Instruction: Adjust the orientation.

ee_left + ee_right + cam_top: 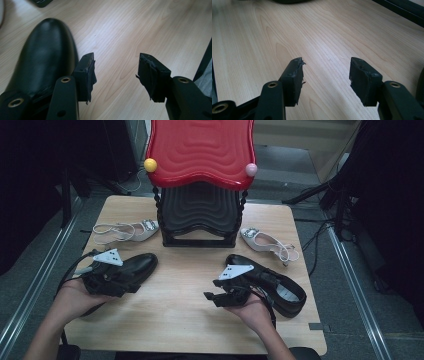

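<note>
A black leather shoe [141, 263] lies at the table's left with its toe toward the rack. My left gripper [131, 284] rests against its near side. In the left gripper view this gripper [116, 62] is open over bare wood, with the shoe's glossy toe [45, 55] just outside its left jaw. A second black shoe [282, 290] lies at the right, opening up. My right gripper [209, 296] sits just left of it and points left. In its own view the right gripper [325, 62] is open and holds nothing.
A shoe rack with a red top tier [200, 150] and a black lower tier [200, 212] stands at the back centre of the wooden table [180, 310]. A pale slingback shoe [127, 232] lies to its left and another [265, 242] to its right.
</note>
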`<control>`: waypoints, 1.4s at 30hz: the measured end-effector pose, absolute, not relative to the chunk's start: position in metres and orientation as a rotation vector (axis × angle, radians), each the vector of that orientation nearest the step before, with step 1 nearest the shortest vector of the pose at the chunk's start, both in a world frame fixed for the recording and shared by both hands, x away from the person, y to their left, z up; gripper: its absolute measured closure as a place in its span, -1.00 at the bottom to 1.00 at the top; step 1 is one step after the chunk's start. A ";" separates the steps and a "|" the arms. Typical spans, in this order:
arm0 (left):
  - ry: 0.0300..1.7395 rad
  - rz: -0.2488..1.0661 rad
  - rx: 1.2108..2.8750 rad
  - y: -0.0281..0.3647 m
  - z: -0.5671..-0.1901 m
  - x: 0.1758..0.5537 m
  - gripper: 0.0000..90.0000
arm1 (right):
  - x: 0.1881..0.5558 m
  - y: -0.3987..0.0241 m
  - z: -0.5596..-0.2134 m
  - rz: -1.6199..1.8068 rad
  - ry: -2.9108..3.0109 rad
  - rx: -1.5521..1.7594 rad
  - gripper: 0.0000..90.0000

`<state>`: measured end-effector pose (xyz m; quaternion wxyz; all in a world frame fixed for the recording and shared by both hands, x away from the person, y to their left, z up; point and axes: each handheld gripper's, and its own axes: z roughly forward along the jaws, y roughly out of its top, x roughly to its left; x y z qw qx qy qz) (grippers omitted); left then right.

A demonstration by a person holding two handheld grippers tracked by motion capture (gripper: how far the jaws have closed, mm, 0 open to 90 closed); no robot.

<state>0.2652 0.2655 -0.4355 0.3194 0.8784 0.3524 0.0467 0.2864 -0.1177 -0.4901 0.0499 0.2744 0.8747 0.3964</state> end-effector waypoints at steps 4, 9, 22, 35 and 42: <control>0.965 0.143 2.297 0.282 -0.431 0.263 0.08 | 0.288 -0.117 -0.490 1.204 2.668 0.840 0.03; 1.004 0.155 2.280 0.295 -0.428 0.259 0.09 | 0.288 -0.115 -0.490 1.199 2.670 0.838 0.03; 1.110 0.179 2.224 0.334 -0.425 0.243 0.10 | 0.291 -0.114 -0.490 1.194 2.669 0.843 0.03; 1.205 0.153 2.214 0.349 -0.448 0.242 0.07 | 0.293 -0.112 -0.490 1.193 2.674 0.827 0.02; 1.205 0.166 2.211 0.334 -0.465 0.253 0.17 | 0.293 -0.111 -0.490 1.184 2.677 0.831 0.02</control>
